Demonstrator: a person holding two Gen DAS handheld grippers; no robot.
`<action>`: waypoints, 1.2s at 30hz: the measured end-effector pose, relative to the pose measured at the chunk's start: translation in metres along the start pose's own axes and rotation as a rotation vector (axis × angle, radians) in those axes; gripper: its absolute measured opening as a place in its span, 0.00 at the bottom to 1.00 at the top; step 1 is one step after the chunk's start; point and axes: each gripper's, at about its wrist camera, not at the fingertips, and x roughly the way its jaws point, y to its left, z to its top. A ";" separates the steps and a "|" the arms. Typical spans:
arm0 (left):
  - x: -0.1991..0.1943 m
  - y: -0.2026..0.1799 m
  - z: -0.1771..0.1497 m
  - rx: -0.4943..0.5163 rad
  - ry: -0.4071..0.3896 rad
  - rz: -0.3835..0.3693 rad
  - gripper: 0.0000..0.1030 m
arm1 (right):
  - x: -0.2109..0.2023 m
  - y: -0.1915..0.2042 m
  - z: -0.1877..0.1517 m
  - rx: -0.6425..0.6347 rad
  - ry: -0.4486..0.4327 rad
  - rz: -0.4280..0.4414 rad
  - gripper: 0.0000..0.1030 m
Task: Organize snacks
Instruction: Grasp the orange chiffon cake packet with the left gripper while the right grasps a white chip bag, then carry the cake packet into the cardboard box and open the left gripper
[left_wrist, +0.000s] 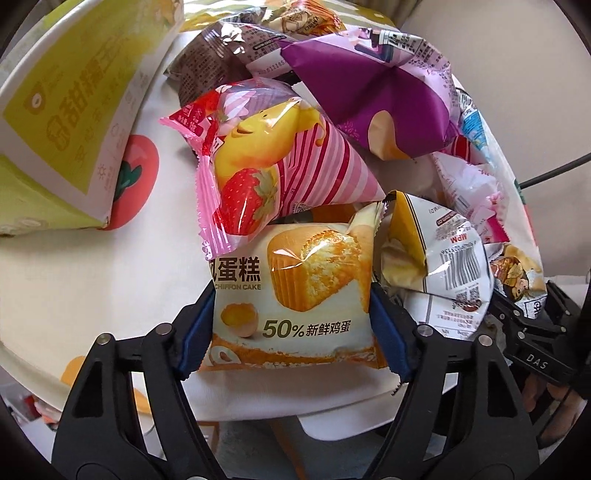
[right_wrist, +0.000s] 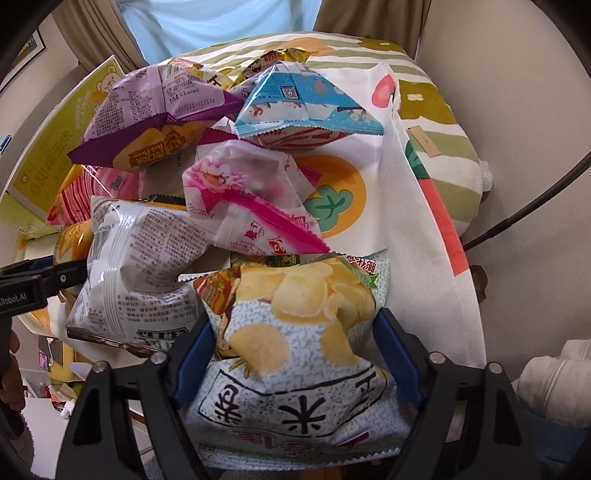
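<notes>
- We have the left claw pinched onto the chiffon cake packet, blue pads pressing both side edges, at the 6 o'clock end of the heap on the printed surface.
- The strawberry packet lies across the cake packet's 12 o'clock edge; if we pull the cake out, we judge that it could drag the strawberry packet along or tip it off the pile.
- The white barcode packet crowds in at 3 o'clock, just beside the pad, and could get snagged.
- Our right claw grips the potato chip bag by its sides. The bag looks puffed with air, so a hard squeeze risks crushed chips, a light one a slip.
- The pink-seamed packet overlaps the chip bag's 12 o'clock edge, and the grey printed bag leans in at 9 o'clock; lifting could topple either.
- The purple bag and the blue bag sit high on the pile toward 12 o'clock, loosely stacked, and a jolt might slide them toward the surface's edge.
- The yellow box stands at 10 o'clock of the left view, perhaps the destination, though we cannot tell.
</notes>
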 end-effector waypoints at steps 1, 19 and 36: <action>-0.008 -0.002 -0.001 -0.005 0.002 -0.003 0.71 | -0.002 0.001 -0.001 0.001 -0.003 0.001 0.72; -0.100 0.007 -0.021 -0.030 -0.112 -0.057 0.70 | -0.061 0.016 0.006 -0.007 -0.127 0.014 0.68; -0.228 0.100 0.045 -0.068 -0.403 0.034 0.70 | -0.139 0.147 0.102 -0.203 -0.366 0.109 0.68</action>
